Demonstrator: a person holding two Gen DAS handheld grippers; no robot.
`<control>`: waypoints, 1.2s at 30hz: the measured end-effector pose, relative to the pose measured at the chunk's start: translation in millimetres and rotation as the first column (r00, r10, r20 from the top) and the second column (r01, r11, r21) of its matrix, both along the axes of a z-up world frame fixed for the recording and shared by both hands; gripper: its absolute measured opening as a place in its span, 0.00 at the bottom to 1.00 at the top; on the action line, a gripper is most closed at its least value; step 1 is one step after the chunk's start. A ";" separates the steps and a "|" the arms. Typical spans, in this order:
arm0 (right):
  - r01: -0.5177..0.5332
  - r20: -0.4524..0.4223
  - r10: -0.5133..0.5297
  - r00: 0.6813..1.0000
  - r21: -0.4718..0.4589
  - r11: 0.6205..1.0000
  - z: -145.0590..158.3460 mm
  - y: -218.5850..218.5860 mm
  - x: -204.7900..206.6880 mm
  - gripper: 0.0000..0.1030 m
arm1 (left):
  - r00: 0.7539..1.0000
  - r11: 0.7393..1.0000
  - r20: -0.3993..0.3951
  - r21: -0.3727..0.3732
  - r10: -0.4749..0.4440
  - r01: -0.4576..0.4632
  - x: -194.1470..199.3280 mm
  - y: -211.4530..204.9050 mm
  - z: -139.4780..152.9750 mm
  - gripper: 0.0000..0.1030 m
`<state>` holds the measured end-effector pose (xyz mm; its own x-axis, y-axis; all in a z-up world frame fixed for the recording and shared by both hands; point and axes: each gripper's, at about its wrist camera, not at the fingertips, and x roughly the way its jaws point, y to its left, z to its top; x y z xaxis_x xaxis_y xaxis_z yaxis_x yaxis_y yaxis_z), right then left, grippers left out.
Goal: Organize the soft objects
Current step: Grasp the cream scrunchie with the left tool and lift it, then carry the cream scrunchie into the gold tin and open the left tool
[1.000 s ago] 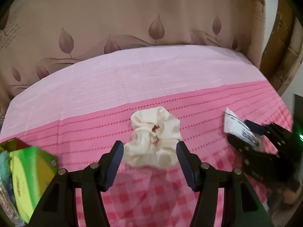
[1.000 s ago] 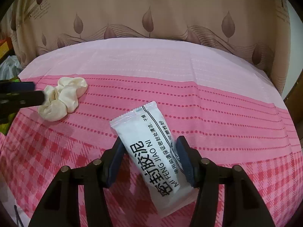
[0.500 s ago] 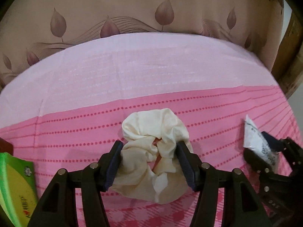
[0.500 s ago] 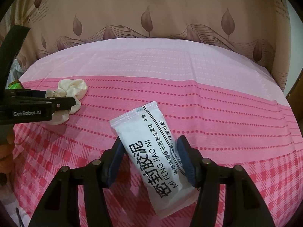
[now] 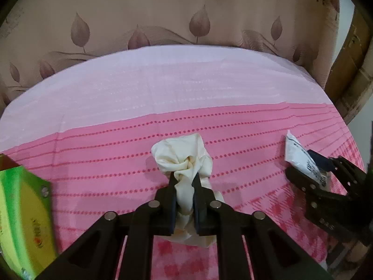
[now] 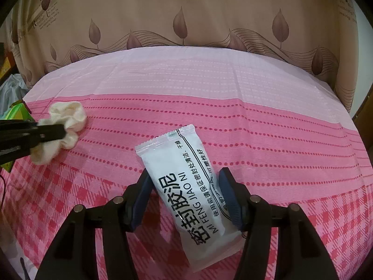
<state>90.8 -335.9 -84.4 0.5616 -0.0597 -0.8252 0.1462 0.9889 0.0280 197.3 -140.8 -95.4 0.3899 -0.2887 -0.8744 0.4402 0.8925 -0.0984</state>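
Note:
A cream fabric scrunchie [image 5: 181, 161] lies on the pink cloth. My left gripper [image 5: 184, 182] is shut on its near part, and the fabric bunches between the fingers. The scrunchie also shows at the left of the right wrist view [image 6: 67, 119], with the left gripper [image 6: 58, 131] on it. A white sealed packet with black Chinese print [image 6: 184, 186] lies between the open fingers of my right gripper [image 6: 184, 184], touching the cloth. In the left wrist view the packet [image 5: 300, 161] and the right gripper [image 5: 303, 170] are at the right.
A green and yellow box [image 5: 23, 217] stands at the left edge of the bed. The pink bedcloth [image 6: 256, 126] turns pale pink [image 6: 181, 70] farther back. A brown leaf-print curtain [image 6: 186, 11] hangs behind. A wooden frame [image 5: 349, 70] is at the far right.
My left gripper has closed on the scrunchie and squeezed it narrow. The right gripper and the packet have hardly moved.

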 end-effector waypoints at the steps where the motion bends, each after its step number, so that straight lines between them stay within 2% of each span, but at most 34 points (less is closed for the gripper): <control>1: 0.000 0.000 0.000 1.000 0.000 1.000 -0.2 0.2 0.0 0.54 | 1.000 1.000 0.009 0.001 0.000 0.000 -4.2 1.6 4.4 0.10; 10: -0.001 0.002 0.001 1.000 -0.001 1.000 -2.2 -0.5 -0.1 0.54 | 0.997 1.000 0.078 -0.013 0.027 -0.026 -33.9 28.6 47.7 0.10; 20: 0.030 -0.001 -0.030 1.000 -0.017 0.999 -6.8 3.4 -0.4 0.54 | 0.977 0.988 0.147 0.003 0.153 -0.155 -53.7 99.3 87.0 0.10; 28: 0.090 -0.005 -0.090 0.996 -0.038 0.995 -6.3 9.3 0.0 0.53 | 0.942 0.959 0.206 0.043 0.267 -0.281 -55.0 167.3 100.4 0.11; 36: 0.102 -0.004 -0.103 0.995 -0.041 0.994 -5.6 10.1 -2.4 0.53 | 0.914 0.928 0.202 0.055 0.351 -0.368 -46.7 218.5 97.2 0.11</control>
<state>88.5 -325.8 -90.0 0.5455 -0.1502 -0.8246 0.2469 0.9689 -0.0131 150.6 77.7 1.8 0.6102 -0.0217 -0.7920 0.0904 0.9950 0.0423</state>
